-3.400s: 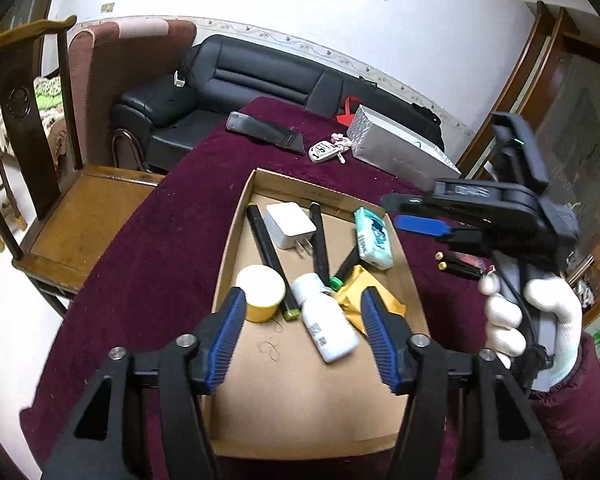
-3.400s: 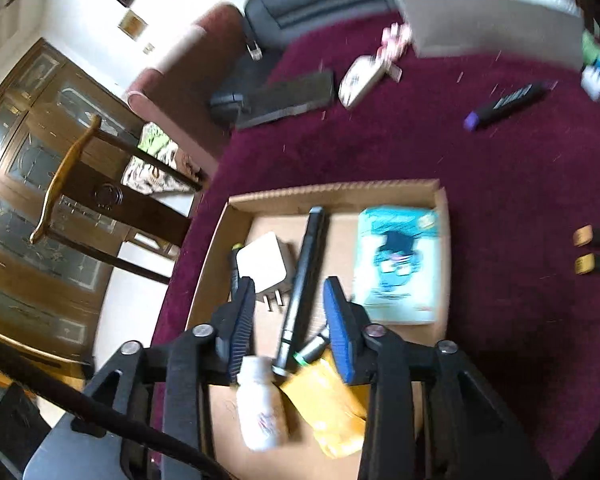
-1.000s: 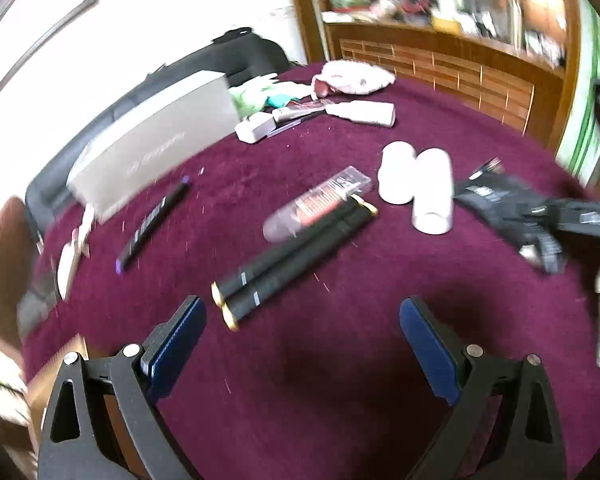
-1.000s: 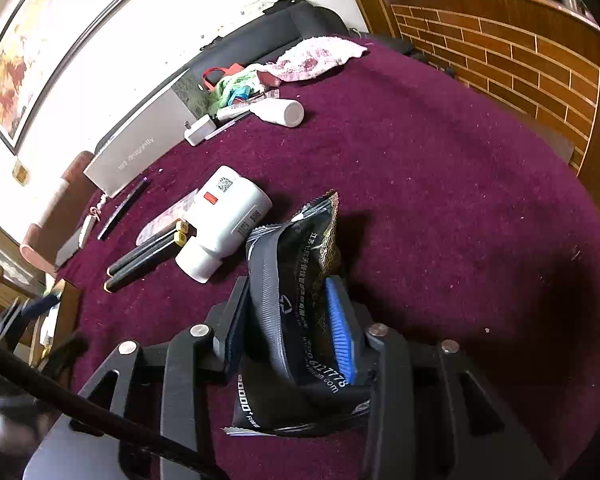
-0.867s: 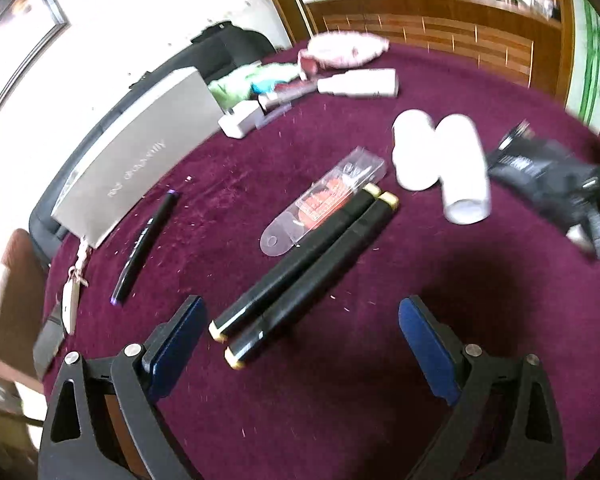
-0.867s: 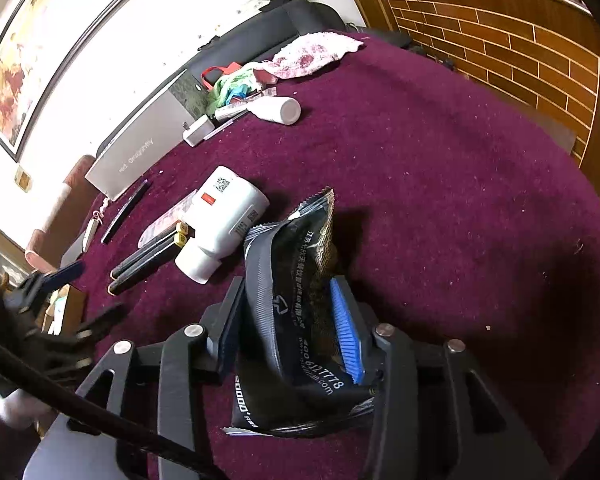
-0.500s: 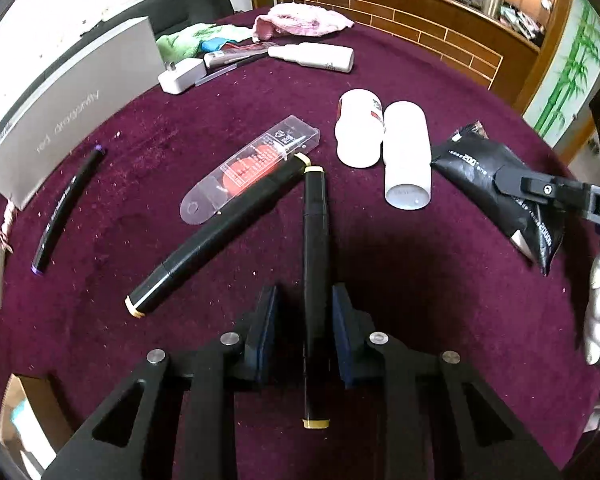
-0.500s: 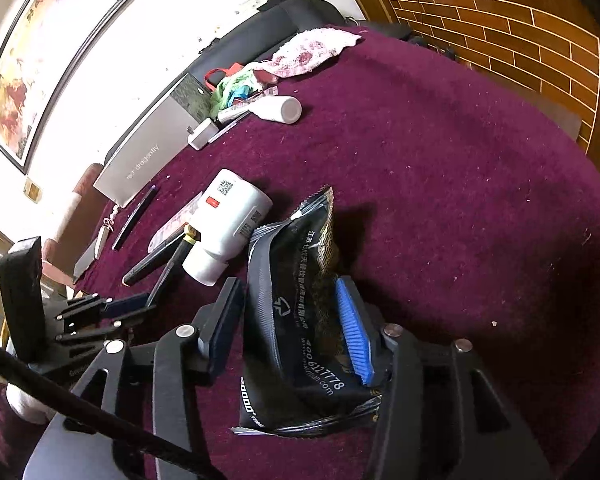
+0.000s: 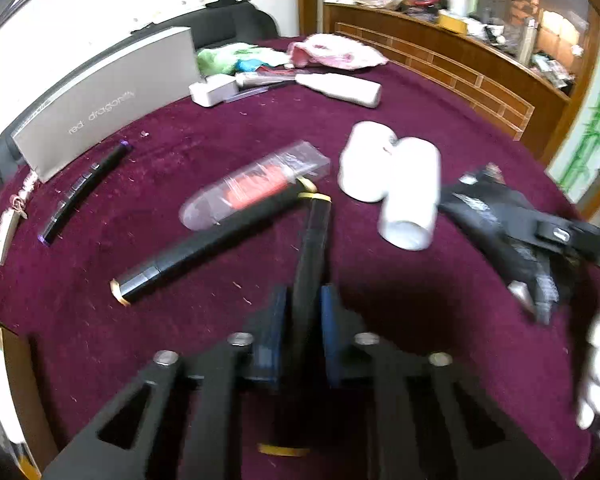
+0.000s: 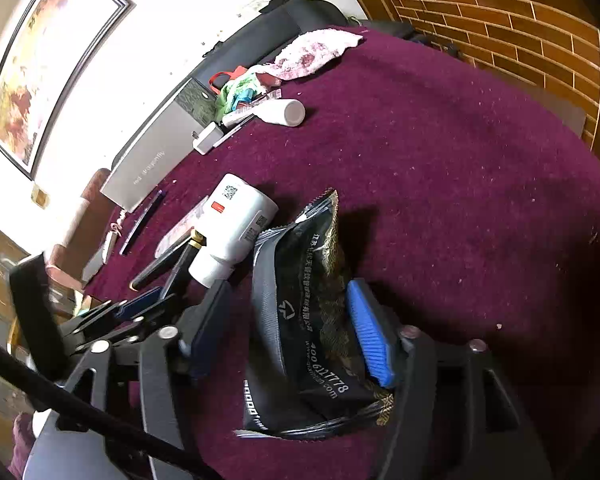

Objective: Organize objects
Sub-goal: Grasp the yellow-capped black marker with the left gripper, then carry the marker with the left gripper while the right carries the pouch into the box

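Left tool [image 9: 299, 316] pinches black marker [image 9: 312, 248] low on the maroon worktop [image 9: 440, 320]; lift straight, keeping clear of second marker [image 9: 204, 244]. Right tool [image 10: 284, 332] jaws opening, black pouch [image 10: 308, 300] between them, right pad seemingly touching.
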